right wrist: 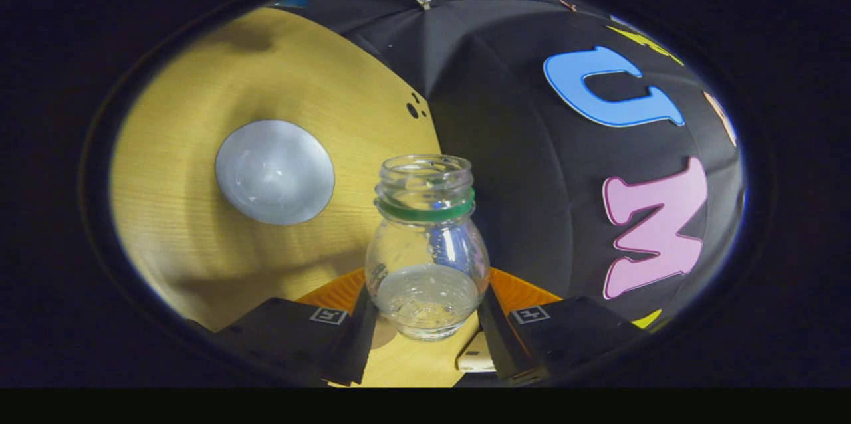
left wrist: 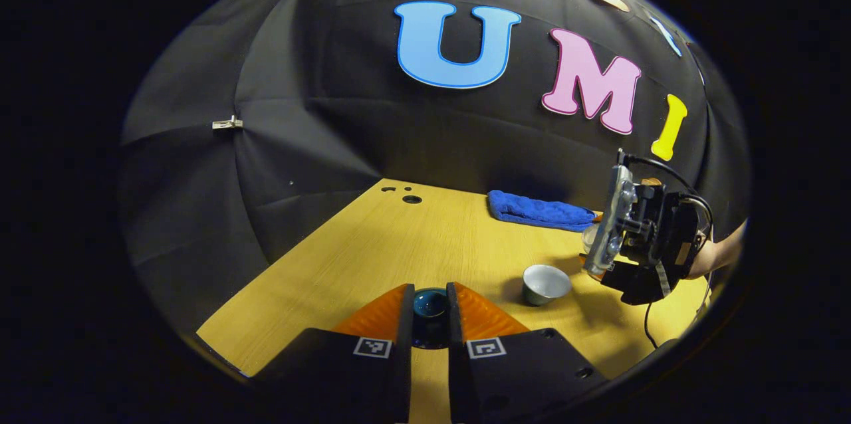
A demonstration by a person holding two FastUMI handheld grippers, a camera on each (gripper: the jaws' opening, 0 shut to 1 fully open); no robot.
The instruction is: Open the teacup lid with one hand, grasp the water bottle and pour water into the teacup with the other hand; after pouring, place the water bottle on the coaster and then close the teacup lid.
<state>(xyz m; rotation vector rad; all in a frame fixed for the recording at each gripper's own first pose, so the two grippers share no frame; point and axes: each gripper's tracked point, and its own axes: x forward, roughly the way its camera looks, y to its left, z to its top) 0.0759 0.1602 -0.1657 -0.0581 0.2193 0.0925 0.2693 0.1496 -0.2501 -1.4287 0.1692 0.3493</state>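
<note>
My left gripper is shut on a dark glossy teacup lid, held over the table well left of the cup. The pale grey teacup stands uncovered on the wooden table. Just right of it, a hand holds my right gripper above the cup's level, with the bottle at its front. In the right gripper view, the right gripper is shut on the clear, uncapped water bottle, which has a green neck ring and some water inside. The view is rolled sideways, and the teacup's open mouth lies left of the bottle's neck.
A folded blue cloth lies at the table's far edge by the black wall. Small holes mark the table's far left corner. A cable hangs from the right gripper. A small whitish object shows under the right fingers.
</note>
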